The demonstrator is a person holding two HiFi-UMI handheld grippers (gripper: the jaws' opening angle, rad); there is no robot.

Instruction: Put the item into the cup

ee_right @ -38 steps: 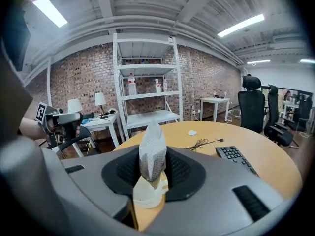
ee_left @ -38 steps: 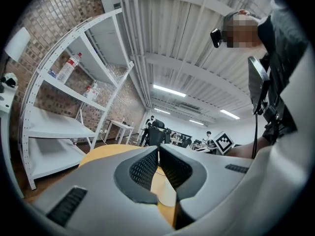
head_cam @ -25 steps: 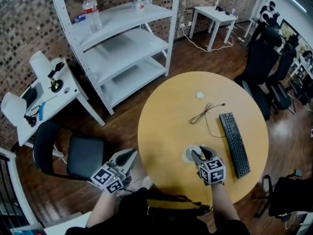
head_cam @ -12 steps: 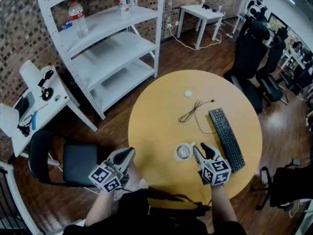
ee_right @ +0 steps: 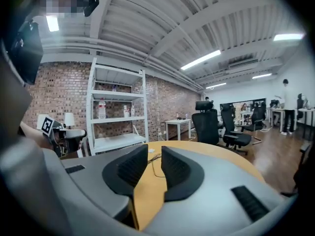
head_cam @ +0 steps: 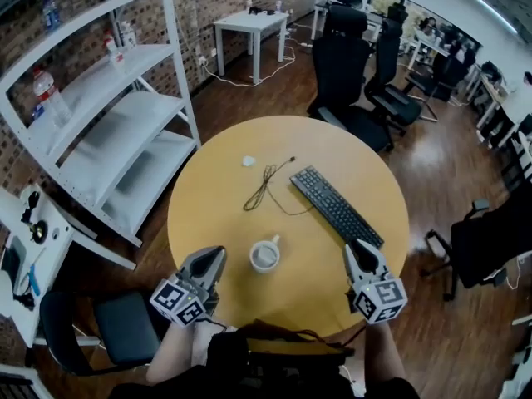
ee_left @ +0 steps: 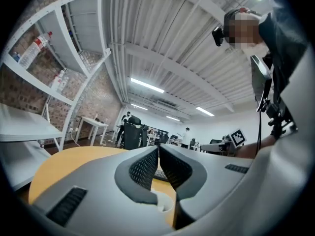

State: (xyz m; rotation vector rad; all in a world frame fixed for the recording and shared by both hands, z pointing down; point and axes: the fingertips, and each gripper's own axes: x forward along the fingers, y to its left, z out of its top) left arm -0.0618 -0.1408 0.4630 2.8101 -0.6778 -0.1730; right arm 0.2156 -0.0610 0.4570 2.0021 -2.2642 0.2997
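A white cup [head_cam: 266,254] with a handle stands upright near the front of the round yellow table [head_cam: 332,152]; what lies inside it I cannot make out. My left gripper [head_cam: 208,260] hovers at the table's front left edge, left of the cup, jaws shut with nothing between them. In the left gripper view the cup [ee_left: 165,204] shows just under the left gripper [ee_left: 158,150]. My right gripper [head_cam: 361,252] is well to the right of the cup, near the keyboard's near end. In the right gripper view the right gripper [ee_right: 153,152] has a narrow empty gap, and its jaws are closing.
A black keyboard [head_cam: 337,208] lies slantwise on the table's right half. A thin black cable [head_cam: 266,185] and a small white object [head_cam: 248,161] lie farther back. White shelving [head_cam: 100,131] stands at the left, black office chairs [head_cam: 349,65] behind the table.
My right gripper has drawn back from the cup to the right and its jaws have narrowed. The head view has swung, so the table sits differently. The left gripper has stayed at the front left edge.
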